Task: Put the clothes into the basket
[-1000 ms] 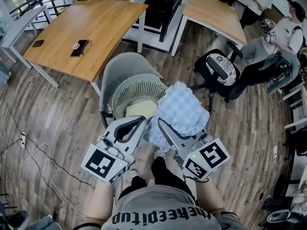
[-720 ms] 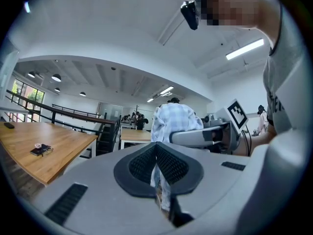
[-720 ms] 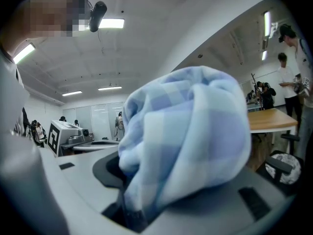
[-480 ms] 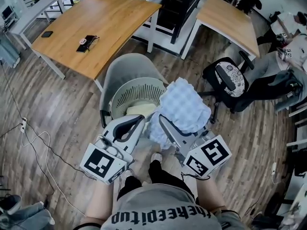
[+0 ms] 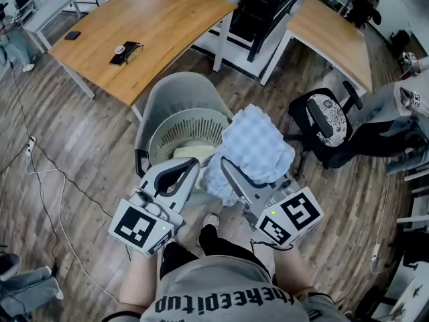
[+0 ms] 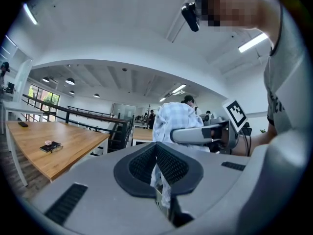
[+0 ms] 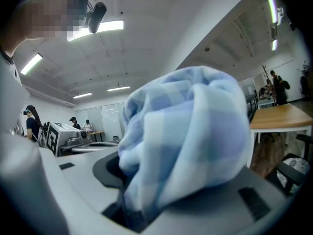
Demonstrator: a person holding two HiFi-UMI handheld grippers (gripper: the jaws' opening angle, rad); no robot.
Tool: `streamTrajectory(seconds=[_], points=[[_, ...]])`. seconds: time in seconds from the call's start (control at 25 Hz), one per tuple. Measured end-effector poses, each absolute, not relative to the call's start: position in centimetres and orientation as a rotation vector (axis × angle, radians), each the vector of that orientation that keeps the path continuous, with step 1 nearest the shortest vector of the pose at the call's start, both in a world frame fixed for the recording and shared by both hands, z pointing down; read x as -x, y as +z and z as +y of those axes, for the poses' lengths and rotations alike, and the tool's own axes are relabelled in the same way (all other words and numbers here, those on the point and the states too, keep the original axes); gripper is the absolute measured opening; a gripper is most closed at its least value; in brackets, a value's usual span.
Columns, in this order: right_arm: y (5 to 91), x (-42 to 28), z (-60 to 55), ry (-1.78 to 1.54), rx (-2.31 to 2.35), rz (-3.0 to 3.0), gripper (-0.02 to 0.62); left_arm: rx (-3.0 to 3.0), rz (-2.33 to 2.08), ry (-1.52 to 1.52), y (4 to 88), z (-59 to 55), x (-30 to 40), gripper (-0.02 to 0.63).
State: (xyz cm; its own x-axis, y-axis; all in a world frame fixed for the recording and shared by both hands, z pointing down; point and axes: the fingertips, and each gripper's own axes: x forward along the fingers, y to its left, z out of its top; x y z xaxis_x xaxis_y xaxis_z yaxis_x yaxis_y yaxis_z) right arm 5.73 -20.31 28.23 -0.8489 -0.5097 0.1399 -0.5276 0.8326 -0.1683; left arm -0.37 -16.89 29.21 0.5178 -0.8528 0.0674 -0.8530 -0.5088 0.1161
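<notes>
**A:** Trying to work out the grip here. Both grippers on the same blue checked shirt [image 5: 258,146], right?

**B:** Yep. Held up in the air, just at the near right edge of the basket [image 5: 167,123], not in it yet. On the left gripper [image 5: 192,166], fingers [image 6: 139,165] squeezed nearly together on a thin hanging strip. On the right gripper [image 5: 226,168], fingers [image 7: 108,169] spread wide around a fat wad, with the rest heaped on top.

**A:** Why two grips for one shirt?

**B:** Probably to keep loose ends from trailing on the floor [image 5: 87,153] or snagging on the way in. Bunched up like that, easier to drop in as one lump.

**A:** And the basket parked on that grey chair [image 5: 177,89]?

**B:** Guessing for height, so less bending. Already got a pale yellow piece [image 5: 194,151] lying inside. Looks like a bit more carry forward over the opening, then letting go with both.
</notes>
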Motion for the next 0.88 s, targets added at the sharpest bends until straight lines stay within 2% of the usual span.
streamTrajectory(seconds=[0.36,0.88], points=[[29.3,-5.8,-22.1,0.328,-0.726,-2.939,0.210,-2.527,-1.595,0.022,30.3,-17.3,0.6,0.015],[30.8,-1.9,-24.6,0.362,-0.681,-2.920,0.210,-2.453,-1.635,0.041,31.6,-18.5,4.5,0.015]])
